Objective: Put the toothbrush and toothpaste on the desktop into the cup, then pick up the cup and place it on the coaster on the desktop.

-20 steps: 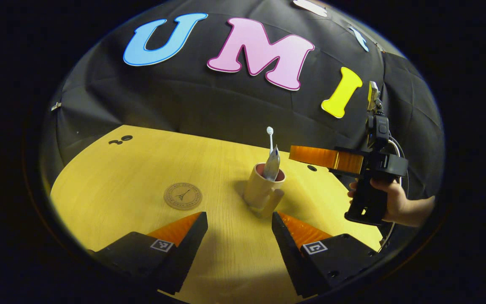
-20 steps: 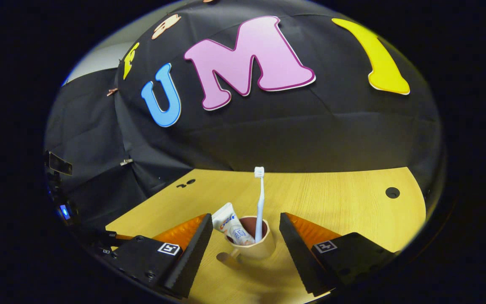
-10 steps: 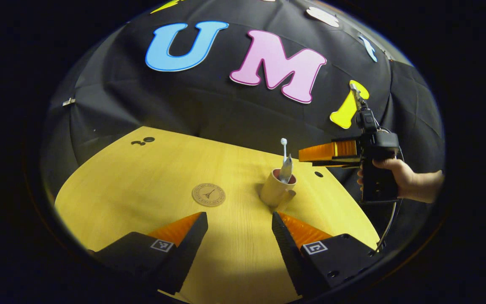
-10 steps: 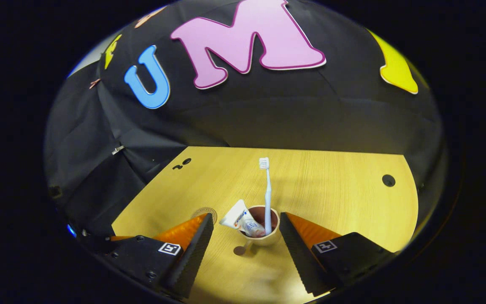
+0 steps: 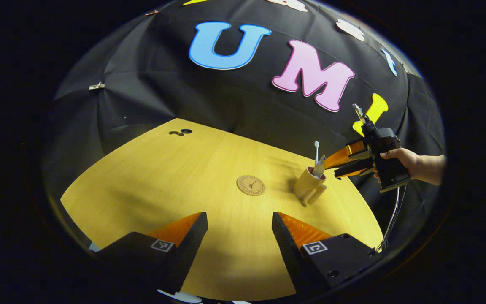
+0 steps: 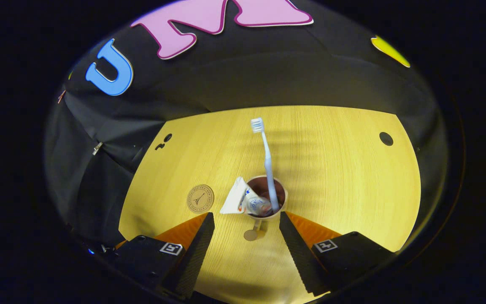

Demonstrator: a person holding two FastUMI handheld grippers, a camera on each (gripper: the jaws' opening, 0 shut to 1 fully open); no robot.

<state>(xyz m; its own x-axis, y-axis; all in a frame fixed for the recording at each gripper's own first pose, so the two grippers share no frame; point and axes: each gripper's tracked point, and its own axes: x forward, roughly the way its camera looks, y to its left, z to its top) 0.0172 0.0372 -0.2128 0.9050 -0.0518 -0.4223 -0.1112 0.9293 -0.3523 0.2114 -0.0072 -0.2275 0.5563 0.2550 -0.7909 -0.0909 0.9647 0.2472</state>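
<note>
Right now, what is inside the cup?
The cup holds a toothbrush, bristles up and leaning on the rim, and a toothpaste tube whose flat end sticks out over the edge. Their lower ends and the cup's bottom are hidden.

In the right gripper view the cup stands on the bench, just ahead of the gap between the right gripper's spread fingers, its handle toward the camera. In the cup, the toothbrush stands head up and the toothpaste leans over the left rim. The coaster lies flat on the bench left of the cup, apart from it. In the left gripper view the left gripper is well back from the coaster, with the cup to the coaster's right and the right gripper, held by a hand, right of the cup and above it.
</note>
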